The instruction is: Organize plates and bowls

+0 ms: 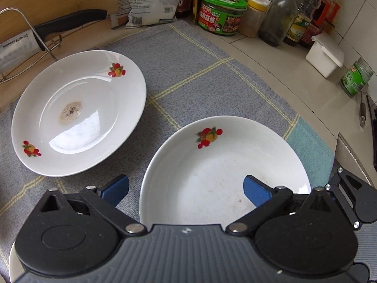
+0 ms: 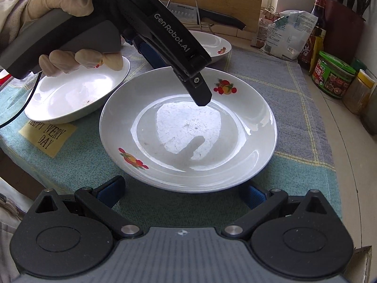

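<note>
two tools spread wide over fruit-print plates

left tool (image 1: pixel 186 188) hangs with jaws wide, holding nothing, one finger over the nearest plate (image 1: pixel 223 165). ahead and left lies a second plate (image 1: pixel 77 110) on the cloth (image 1: pixel 200 75). right tool (image 2: pixel 181 192), also wide and bare, sits just before a plate (image 2: pixel 188 129); beyond, a gloved hand (image 2: pixel 59 2).

A pale kitchen counter (image 1: pixel 278 70) carries a grey-and-teal checked cloth (image 1: pixel 188 70); three white fruit-patterned plates rest on the cloth, one at the middle (image 2: pixel 188 129), one to its left (image 2: pixel 70 94), one behind (image 2: pixel 212 44); jars and bottles (image 1: pixel 294 18) line the counter's back edge.
</note>
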Available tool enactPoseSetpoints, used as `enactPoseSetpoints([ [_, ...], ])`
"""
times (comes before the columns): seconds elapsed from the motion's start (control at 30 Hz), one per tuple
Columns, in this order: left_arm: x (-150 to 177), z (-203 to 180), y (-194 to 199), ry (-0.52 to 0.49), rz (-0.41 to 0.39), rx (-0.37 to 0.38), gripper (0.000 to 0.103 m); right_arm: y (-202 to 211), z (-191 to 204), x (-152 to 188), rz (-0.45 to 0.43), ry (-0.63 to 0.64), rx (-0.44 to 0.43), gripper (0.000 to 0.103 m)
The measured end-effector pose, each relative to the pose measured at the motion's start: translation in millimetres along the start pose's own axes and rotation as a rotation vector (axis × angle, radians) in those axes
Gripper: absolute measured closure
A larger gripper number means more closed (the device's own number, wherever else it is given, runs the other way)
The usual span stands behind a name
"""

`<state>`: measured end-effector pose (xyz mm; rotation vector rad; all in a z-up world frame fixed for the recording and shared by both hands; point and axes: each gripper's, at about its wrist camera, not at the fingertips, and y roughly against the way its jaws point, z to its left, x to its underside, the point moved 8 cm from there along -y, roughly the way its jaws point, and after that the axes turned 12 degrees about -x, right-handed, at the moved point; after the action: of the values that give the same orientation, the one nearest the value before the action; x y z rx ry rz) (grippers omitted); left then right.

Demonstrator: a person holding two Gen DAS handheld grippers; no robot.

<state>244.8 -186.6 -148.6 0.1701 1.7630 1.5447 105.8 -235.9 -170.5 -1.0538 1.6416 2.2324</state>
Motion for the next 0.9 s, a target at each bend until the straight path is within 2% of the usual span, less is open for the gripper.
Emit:
enactPoseSetpoints([
  [0.2,-1.1,-2.5,-12.7,-0.017,0.046,0.071,0.001,-0.2,-1.1,0.0,-0.003,-0.003,0.004,0.000],
  [0.77,2.7,-8.0,-11.0,-0.163,0.063,0.083,0.001,0.7,0.7,0.6,-0.041,-0.003,0.012,0.000],
  [0.9,1.8,-5.3,-10.2,-0.159,0.077,0.116,0.001,0.6,0.3,0.4,-0.064,0.004,0.010,0.000],
])
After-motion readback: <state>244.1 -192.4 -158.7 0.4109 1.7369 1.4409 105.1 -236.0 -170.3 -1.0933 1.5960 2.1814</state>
